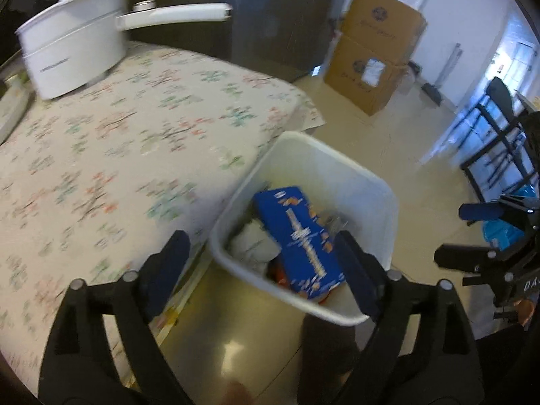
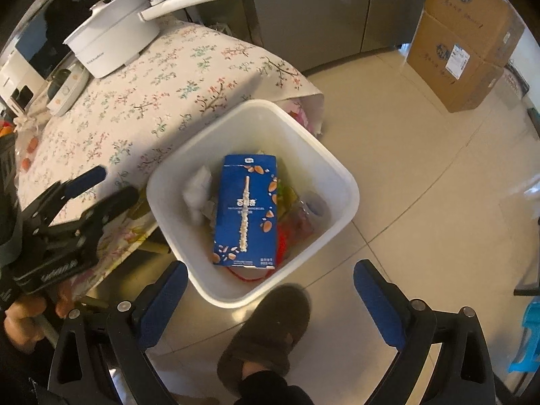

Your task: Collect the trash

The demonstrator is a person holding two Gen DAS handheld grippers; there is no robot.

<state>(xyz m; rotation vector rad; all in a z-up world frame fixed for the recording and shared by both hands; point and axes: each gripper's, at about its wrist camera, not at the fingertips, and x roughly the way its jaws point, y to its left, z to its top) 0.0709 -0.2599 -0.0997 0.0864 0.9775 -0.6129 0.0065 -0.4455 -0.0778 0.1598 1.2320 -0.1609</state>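
Left wrist view: the left gripper (image 1: 263, 270) hangs above a white bin (image 1: 354, 175) that stands on the tiled floor just right of a table draped in a floral cloth (image 1: 135, 135). Its jaws stand wide with nothing between them. A blue snack box (image 1: 300, 236) lies inside the bin, tilted over white crumpled paper (image 1: 251, 246) and other scraps; the picture is smeared, so what those scraps are I cannot tell. At the far left of the table sits a white pot (image 1: 71, 57) with a long handle. Two stacked cardboard boxes (image 1: 374, 57) stand far off against the wall. The right gripper (image 1: 472, 233) shows at the right edge.

Right wrist view: the right gripper (image 2: 270, 290) points down at the near rim of the bin (image 2: 303, 125), its jaws spread wide and empty. The blue box (image 2: 246, 209) lies flat on top of the rubbish, with white paper (image 2: 197, 192) to its left and red and green wrappers (image 2: 293, 222) to its right. A foot in a dark slipper (image 2: 266, 334) stands just near the bin. The left gripper (image 2: 101, 189) reaches in from the left, over the table edge.
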